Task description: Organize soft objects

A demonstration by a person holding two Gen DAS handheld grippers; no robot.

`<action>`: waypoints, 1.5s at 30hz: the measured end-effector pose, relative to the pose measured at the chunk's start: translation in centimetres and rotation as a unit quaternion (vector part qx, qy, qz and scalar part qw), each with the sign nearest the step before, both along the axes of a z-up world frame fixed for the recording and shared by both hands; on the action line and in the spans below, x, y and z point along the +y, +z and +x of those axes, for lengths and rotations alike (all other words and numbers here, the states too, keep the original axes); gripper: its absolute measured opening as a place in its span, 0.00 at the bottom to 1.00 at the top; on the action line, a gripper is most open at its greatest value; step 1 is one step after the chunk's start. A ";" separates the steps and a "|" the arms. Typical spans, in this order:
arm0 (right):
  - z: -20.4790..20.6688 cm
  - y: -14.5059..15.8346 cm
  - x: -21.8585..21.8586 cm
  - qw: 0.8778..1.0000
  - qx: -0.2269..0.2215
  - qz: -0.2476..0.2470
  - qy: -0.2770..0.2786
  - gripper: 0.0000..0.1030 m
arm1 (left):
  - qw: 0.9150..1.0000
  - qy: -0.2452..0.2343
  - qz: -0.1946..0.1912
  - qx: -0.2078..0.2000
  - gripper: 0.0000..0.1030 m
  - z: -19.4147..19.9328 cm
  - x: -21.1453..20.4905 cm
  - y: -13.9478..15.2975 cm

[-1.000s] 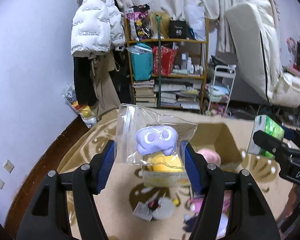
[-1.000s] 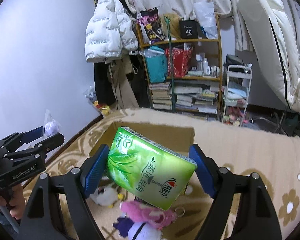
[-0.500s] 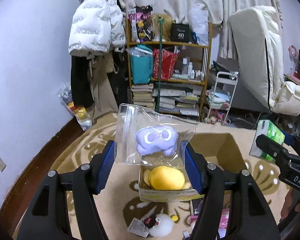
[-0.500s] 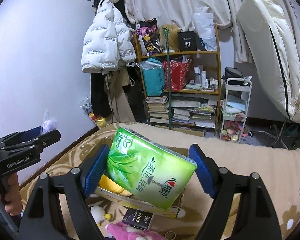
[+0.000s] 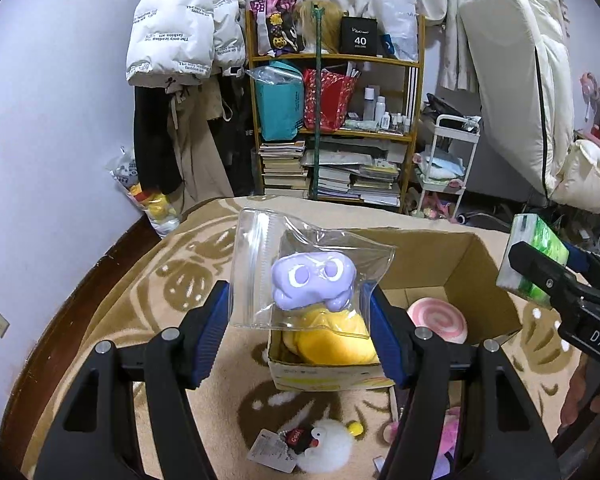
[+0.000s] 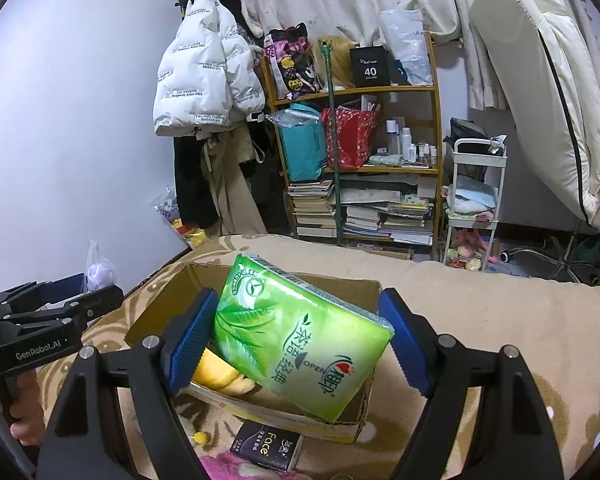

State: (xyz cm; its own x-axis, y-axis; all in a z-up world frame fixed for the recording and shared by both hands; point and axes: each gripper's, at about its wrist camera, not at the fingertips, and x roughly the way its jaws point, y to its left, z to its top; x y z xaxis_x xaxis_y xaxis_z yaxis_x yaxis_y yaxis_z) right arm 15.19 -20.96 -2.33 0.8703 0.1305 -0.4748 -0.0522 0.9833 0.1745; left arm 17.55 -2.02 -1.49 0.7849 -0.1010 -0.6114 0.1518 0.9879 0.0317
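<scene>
while both loads hang over the cardboard box (image 5: 476, 280), the left gripper (image 5: 300, 332) pinches a clear bag (image 5: 256, 272) with a purple toy (image 5: 312, 280) inside, and the right gripper (image 6: 296, 340) clamps a green tissue pack (image 6: 296, 336). the yellow plush (image 5: 332, 344) fills the box's 6 o'clock end, the pink plush (image 5: 436, 318) sits at 3 o'clock. i'd lower each load over a free spot, then open the jaws low so nothing bounces out.

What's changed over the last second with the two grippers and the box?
Both grippers have come closer to the cardboard box, which looms larger. The left gripper still clamps the bagged purple toy; the right gripper still clamps the green tissue pack. Nothing was let go.
</scene>
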 end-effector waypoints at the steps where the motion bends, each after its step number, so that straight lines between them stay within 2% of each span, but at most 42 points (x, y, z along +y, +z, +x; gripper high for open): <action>1: 0.1 -0.1 0.0 1.000 0.000 0.000 0.000 0.83 | 1.000 -0.001 -0.001 0.002 0.63 0.1 -0.1 -0.1; 12: 0.8 -1.5 -0.6 1.000 0.008 0.015 -0.001 0.83 | 1.000 -0.009 0.001 0.010 0.63 0.8 -0.6 -1.4; 25: 1.7 -2.9 -0.4 1.000 0.025 0.008 0.011 0.84 | 0.999 -0.020 0.006 0.025 0.63 1.3 -1.4 -2.5; 45: 2.0 -3.2 -0.2 0.999 0.028 0.006 0.016 0.84 | 0.998 -0.027 0.008 0.052 0.66 2.3 -1.5 -4.2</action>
State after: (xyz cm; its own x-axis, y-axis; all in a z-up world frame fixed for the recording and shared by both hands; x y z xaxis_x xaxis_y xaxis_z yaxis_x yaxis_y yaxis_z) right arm 17.17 -21.12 -5.53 0.8379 0.1648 -0.5204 -0.0742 0.9789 0.1905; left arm 19.88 -3.55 -5.73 0.7113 -0.1316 -0.6905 0.2083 0.9777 0.0282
